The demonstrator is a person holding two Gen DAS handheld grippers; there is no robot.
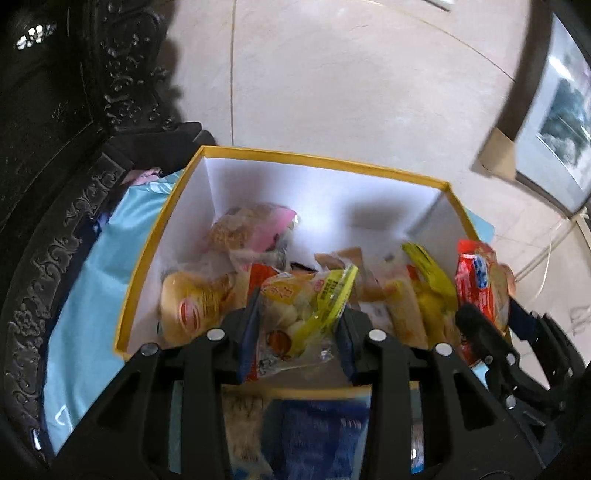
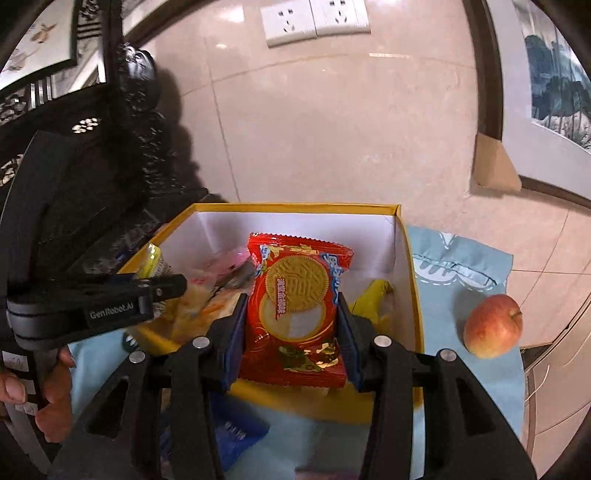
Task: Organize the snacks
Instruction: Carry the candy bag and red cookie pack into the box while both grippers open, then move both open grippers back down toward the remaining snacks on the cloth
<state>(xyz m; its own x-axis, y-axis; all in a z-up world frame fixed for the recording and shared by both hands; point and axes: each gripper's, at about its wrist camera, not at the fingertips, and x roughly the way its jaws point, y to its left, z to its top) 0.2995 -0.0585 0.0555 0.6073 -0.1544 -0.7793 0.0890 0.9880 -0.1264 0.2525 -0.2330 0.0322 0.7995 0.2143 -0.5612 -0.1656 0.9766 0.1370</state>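
Note:
A yellow-rimmed box (image 1: 159, 236) with white inner walls stands on a light blue cloth and holds several snack packets. My left gripper (image 1: 295, 317) is shut on a clear packet with yellow-green print (image 1: 306, 310), held over the box's near side. My right gripper (image 2: 290, 317) is shut on a red biscuit packet (image 2: 295, 306), held upright above the box (image 2: 410, 258). In the left wrist view the red biscuit packet (image 1: 476, 284) and the right gripper (image 1: 491, 332) show at the right. The left gripper (image 2: 159, 291) shows at the left of the right wrist view, with its packet (image 2: 192, 299) between the fingers.
A red apple (image 2: 493, 326) lies on the blue cloth (image 2: 461, 266) right of the box. A blue packet (image 2: 236, 435) lies on the cloth in front of the box. Dark carved furniture (image 1: 55, 184) stands to the left. A tiled wall with sockets (image 2: 314, 18) rises behind.

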